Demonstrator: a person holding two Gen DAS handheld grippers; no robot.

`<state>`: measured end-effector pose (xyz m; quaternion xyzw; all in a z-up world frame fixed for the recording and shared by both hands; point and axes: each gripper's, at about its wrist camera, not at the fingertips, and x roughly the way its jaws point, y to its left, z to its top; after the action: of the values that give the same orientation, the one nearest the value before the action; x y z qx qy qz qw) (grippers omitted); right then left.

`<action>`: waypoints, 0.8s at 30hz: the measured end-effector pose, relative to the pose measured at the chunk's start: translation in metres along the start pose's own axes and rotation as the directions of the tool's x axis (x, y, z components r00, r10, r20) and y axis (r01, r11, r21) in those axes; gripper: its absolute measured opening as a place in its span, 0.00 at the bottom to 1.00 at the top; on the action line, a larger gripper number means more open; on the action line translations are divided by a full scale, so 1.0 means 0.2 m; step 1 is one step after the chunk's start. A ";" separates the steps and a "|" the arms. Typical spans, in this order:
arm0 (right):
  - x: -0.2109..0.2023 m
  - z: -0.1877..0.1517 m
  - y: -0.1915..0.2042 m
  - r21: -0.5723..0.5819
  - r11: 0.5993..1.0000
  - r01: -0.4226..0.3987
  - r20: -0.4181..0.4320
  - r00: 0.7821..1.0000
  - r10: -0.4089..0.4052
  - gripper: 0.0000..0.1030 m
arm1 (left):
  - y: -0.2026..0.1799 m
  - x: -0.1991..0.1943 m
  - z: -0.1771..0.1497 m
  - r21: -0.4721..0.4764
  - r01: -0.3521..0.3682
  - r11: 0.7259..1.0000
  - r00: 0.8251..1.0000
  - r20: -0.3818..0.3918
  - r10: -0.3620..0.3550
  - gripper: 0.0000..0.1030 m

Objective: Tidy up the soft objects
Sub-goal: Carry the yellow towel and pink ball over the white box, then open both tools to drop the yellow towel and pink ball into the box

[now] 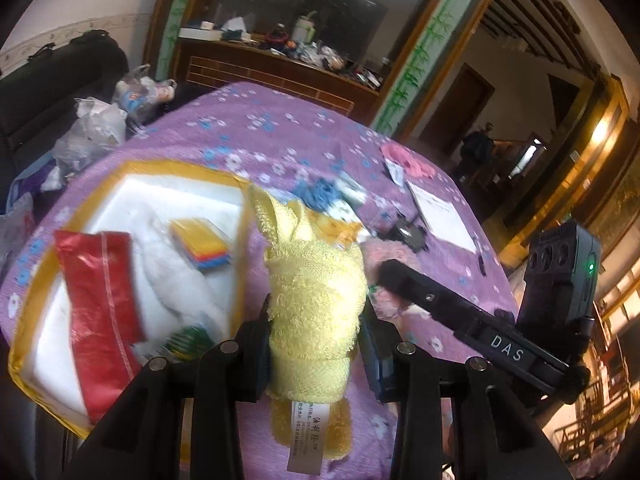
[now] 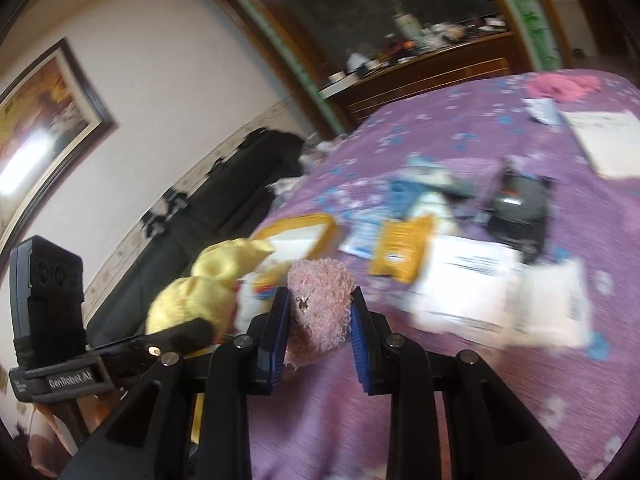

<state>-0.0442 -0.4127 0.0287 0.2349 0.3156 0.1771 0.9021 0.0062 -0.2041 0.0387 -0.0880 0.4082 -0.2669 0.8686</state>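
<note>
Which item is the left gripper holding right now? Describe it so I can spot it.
Above the purple flowered tablecloth, just right of the yellow-rimmed tray, the left gripper is shut on a rolled yellow towel. It alone has a white printed label hanging from its lower end; the right gripper's bundle is pink and fuzzy.

Yellow towel [image 1: 316, 304] w/ white label; fuzzy pink cloth [image 2: 320, 308] btwn blue pads [image 2: 276, 340]. Bedspread [image 1: 280, 128] purple w/ blue & white flowers. Tray [image 1: 132, 168] yellow-rimmed, white inside; red bag [image 1: 100, 304] at its left edge, rainbow-striped stack [image 1: 202, 246] near its right edge.
</note>
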 end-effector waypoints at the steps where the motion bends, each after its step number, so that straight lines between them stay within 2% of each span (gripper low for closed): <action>1: 0.05 0.03 0.04 -0.011 1.000 -0.013 -0.015 1.000 0.013 0.27 | 0.02 -0.01 0.01 -0.007 -0.008 1.000 1.000 0.007 0.008 0.38; 5: 0.23 0.13 0.15 -0.036 0.998 -0.056 -0.065 0.996 0.053 0.27 | 0.12 -0.02 0.08 -0.039 -0.050 0.998 0.998 0.045 0.052 0.38; 10: 0.39 0.26 0.16 0.011 0.996 -0.092 -0.089 0.992 0.093 0.27 | 0.27 -0.01 0.16 -0.093 -0.128 0.987 0.990 0.055 0.133 0.38; 13: 0.50 0.28 0.14 0.029 0.996 -0.080 -0.096 0.992 0.083 0.27 | 0.35 0.02 0.20 -0.117 -0.167 0.979 0.984 0.047 0.173 0.38; 16: 0.59 0.26 0.13 0.048 0.992 -0.113 -0.128 0.985 0.118 0.27 | 0.40 0.07 0.23 -0.118 -0.193 0.974 0.980 0.035 0.198 0.38; 20: 0.67 0.24 0.15 0.031 0.994 -0.105 -0.130 0.986 0.108 0.27 | 0.47 0.16 0.29 -0.118 -0.220 0.968 0.975 0.013 0.223 0.38; 22: 0.72 0.23 0.16 0.015 0.997 -0.075 -0.130 0.989 0.077 0.27 | 0.51 0.21 0.31 -0.127 -0.234 0.964 0.972 -0.023 0.233 0.38; 24: 0.75 0.21 0.18 -0.017 0.999 -0.040 -0.126 0.991 0.037 0.28 | 0.55 0.30 0.32 -0.122 -0.221 0.968 0.974 -0.075 0.213 0.39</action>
<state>0.0881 -0.3265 0.0039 0.2204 0.3657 0.2121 0.8791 0.1283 -0.1473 -0.0002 -0.0908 0.4583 -0.1459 0.8720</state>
